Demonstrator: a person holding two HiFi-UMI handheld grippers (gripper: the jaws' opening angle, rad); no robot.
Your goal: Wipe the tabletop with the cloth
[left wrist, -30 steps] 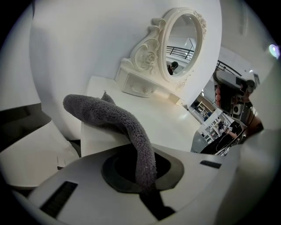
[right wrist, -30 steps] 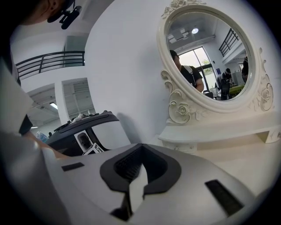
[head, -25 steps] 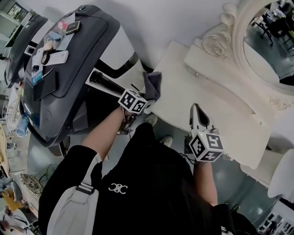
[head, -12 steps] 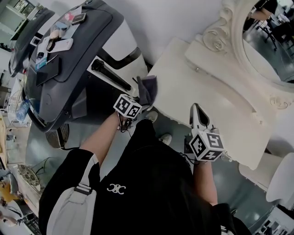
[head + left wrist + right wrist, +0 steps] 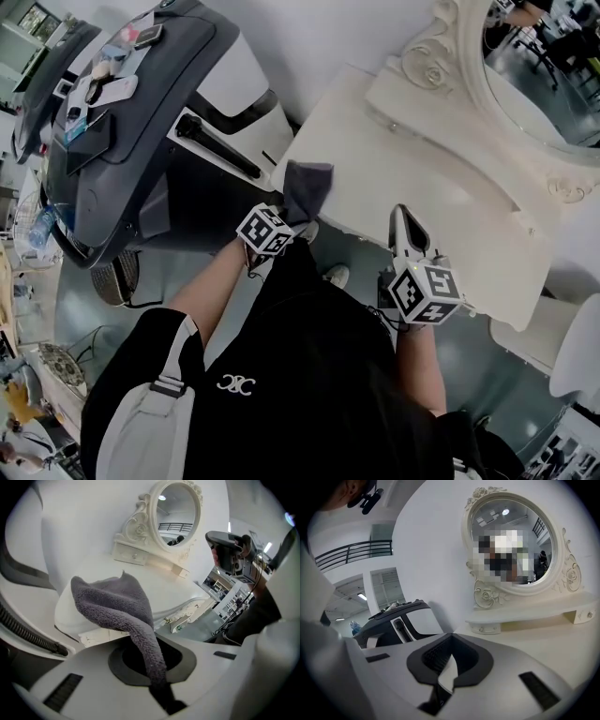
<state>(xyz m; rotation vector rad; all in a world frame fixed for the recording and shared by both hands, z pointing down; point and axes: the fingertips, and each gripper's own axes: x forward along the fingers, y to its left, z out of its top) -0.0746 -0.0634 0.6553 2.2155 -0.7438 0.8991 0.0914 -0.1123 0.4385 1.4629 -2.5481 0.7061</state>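
Left hand-held gripper [image 5: 291, 210] tight on cloth [image 5: 309, 186]; right hand-held gripper [image 5: 401, 219] closed.

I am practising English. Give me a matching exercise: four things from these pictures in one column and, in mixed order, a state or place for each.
Things:
1. grey cloth
2. right gripper
3. oval mirror
4. left gripper

States or places:
A. shut, nothing between the jaws
B. at the back of the white tabletop
C. pinched at one end
D. shut on the cloth

Pairs: 1-C, 2-A, 3-B, 4-D
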